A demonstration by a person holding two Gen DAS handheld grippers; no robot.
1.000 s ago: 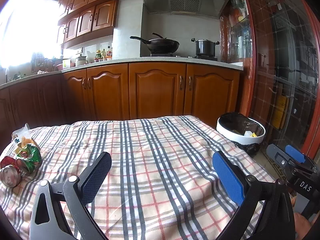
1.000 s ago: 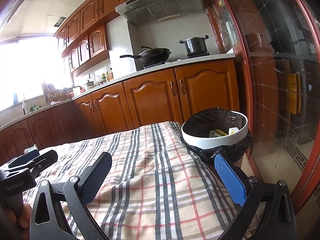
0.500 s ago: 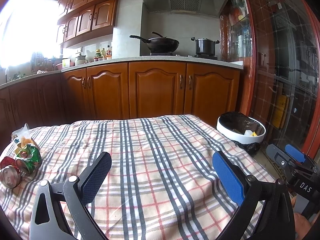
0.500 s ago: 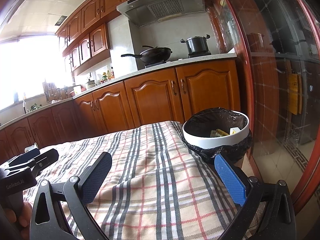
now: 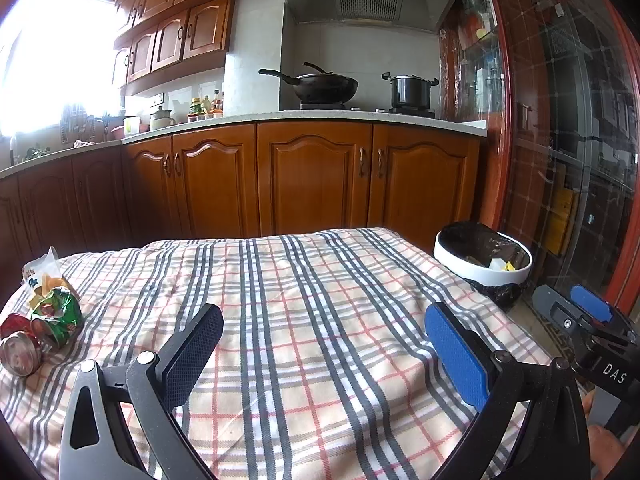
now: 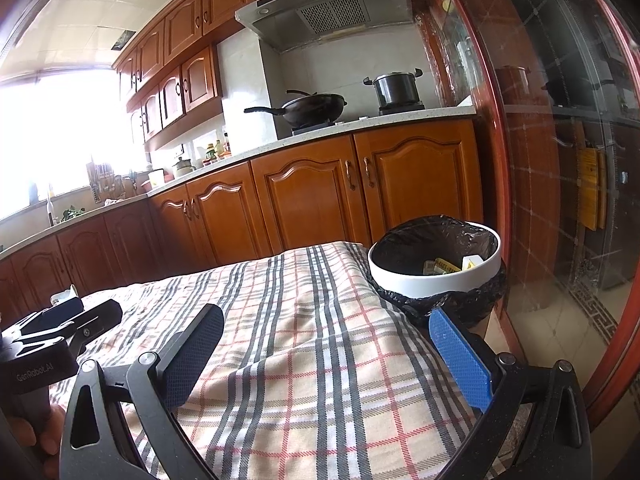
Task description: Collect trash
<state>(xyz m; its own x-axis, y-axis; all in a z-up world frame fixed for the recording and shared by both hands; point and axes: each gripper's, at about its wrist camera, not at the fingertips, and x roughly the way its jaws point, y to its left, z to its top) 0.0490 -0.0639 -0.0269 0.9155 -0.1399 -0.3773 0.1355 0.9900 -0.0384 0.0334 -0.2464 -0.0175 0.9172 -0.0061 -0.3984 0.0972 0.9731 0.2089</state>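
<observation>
**Tongs spread and empty, trash waiting far from the bin**

Tongs first, from the left wrist view: the left tongs [image 5: 324,354] stand spread wide with nothing between them, hovering over the plaid cloth [image 5: 304,304] that covers the desk. Taking the trash bin [image 5: 483,259] as the landmark, the remaining trash sits well apart from it, at the opposite edge of the cloth: a crushed red can [image 5: 18,350] lying on its side, touching a crumpled green wrapper [image 5: 56,314], with a pale snack bag [image 5: 42,270] just behind them. The bin stands off the cloth's far corner, lined with a black bag and already holding some scraps, so part of the job looks done. The spread, empty tongs point at bare cloth, which suggests a reach toward the pile comes next. The right tongs' tips [image 5: 576,312] show just in front of the bin.

From the right wrist view, the right tongs [image 6: 326,352] are likewise spread and hold nothing. They sit close to the bin [image 6: 434,276], probably because that is the drop point. The left tongs [image 6: 66,326] appear far from the bin, across the cloth.
</observation>
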